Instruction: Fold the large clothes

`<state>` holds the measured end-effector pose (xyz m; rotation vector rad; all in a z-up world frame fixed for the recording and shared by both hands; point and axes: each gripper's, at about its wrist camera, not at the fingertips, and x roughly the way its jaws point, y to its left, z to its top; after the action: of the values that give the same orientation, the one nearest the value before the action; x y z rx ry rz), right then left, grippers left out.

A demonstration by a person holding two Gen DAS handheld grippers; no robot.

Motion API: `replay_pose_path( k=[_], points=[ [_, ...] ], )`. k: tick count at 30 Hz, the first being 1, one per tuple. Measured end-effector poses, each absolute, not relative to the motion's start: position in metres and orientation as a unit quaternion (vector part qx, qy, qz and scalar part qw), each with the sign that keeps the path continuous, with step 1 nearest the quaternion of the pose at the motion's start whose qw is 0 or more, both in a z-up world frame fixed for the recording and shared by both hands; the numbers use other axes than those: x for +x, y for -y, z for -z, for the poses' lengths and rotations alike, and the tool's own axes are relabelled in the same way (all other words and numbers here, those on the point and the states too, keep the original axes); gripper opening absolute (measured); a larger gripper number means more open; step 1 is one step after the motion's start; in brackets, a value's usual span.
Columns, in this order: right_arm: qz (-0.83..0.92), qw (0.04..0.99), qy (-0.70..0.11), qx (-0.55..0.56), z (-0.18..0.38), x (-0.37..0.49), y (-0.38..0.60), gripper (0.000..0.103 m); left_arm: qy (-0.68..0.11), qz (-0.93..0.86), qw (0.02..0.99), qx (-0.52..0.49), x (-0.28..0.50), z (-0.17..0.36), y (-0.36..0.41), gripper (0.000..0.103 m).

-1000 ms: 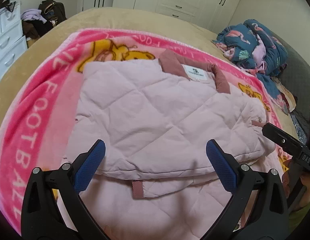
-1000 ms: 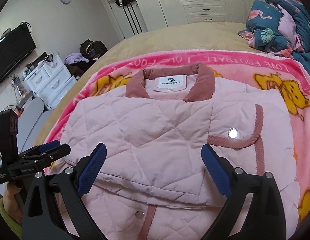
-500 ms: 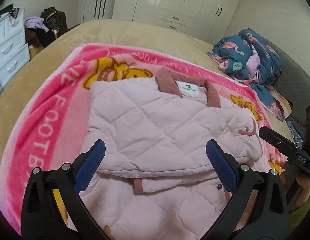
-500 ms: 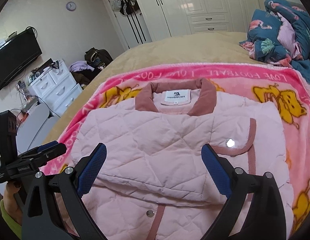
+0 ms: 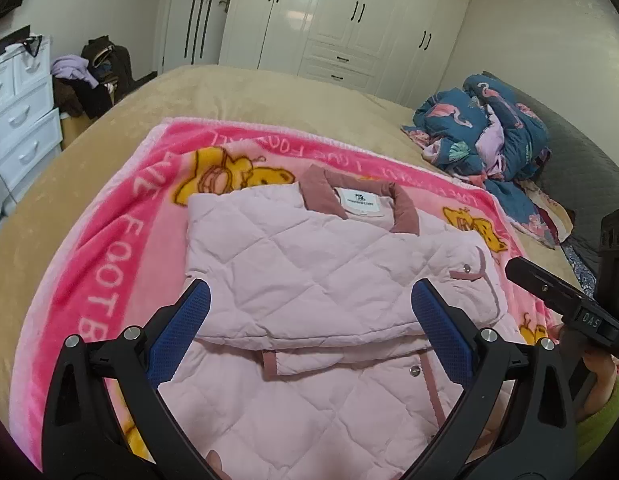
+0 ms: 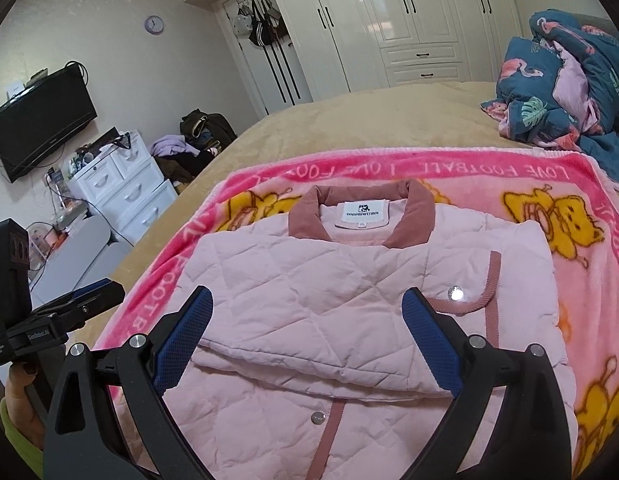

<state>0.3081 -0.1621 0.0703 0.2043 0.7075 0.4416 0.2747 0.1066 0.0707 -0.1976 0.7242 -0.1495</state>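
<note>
You are holding both the left tongs (image 5: 309, 314) and right tongs (image 6: 307, 316) wide and empty above the pink jacket (image 6: 349, 300) lying on the blanket (image 6: 449, 168) (only the right view is showing the television (image 6: 43, 120)).

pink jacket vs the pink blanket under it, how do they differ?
The jacket is pale pink, quilted and plain, folded into layers; the blanket is hot pink with yellow cartoon bears and lettering, spread flat. The blanket is larger, showing around the jacket. Both are soft fabrics lying on the bed.
</note>
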Motion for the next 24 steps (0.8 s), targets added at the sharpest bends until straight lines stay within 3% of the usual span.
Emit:
replay_pose_path(
  k=[24],
  points=[
    [-0.203,0.921,-0.311,0.114,-0.099,0.264,0.186,0.099,-0.323,0.065,0.940,-0.088,0.234,-0.086,-0.107,0.095]
  ],
)
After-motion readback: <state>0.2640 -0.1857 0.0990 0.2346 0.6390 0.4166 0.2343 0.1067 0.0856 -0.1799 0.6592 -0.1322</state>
